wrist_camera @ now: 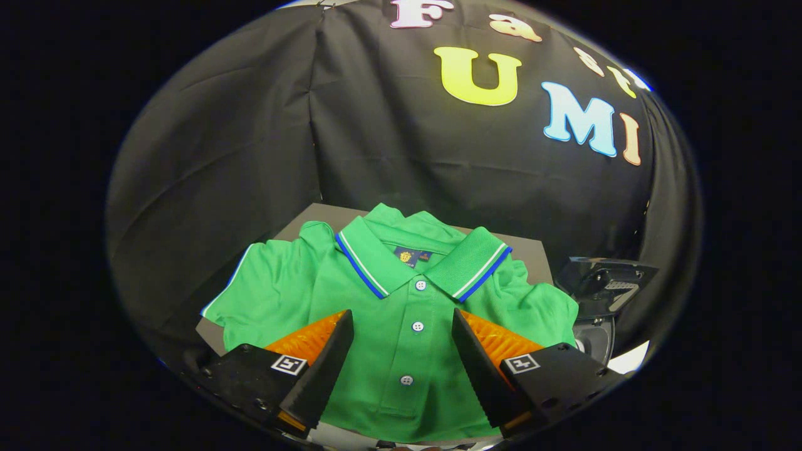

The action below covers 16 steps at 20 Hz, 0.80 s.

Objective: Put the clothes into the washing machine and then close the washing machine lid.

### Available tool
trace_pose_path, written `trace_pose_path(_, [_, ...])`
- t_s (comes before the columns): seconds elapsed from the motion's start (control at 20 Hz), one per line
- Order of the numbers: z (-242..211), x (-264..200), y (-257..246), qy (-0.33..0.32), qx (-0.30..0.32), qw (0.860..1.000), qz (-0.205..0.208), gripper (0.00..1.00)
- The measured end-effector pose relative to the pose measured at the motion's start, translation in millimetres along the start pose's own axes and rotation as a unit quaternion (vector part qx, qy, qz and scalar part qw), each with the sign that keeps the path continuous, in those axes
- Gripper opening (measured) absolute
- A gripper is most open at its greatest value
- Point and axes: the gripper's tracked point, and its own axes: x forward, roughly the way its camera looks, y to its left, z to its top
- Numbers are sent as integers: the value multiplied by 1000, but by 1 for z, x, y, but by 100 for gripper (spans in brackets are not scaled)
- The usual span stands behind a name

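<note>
A green polo shirt (pixel 401 300) with a blue-and-white striped collar lies folded on a grey tabletop (pixel 532 254), buttons facing up. My gripper (pixel 402 319) hovers over the shirt's button placket, open, with nothing between its orange-backed black fingers (pixel 326 357). The shirt's front spreads between and beyond the fingers. To the right of the shirt, past the right finger, stands a dark washing machine with its lid (pixel 604 282) raised and the round drum opening (pixel 592 338) below it, partly hidden.
Black cloth walls close off the booth behind and to both sides of the table. A white surface (pixel 630 358) shows low beside the machine.
</note>
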Motion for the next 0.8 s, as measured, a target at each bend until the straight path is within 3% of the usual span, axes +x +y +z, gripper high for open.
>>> trace_pose_path(0.35, [-7, 6, 0, 2, 16, 1000, 3, 99])
trace_pose_path(0.55, [-3, 7, 5, -16, -12, 1000, 10, 94])
trace_pose_path(0.8, [-10, 4, 5, 23, -10, 1000, 18, 93])
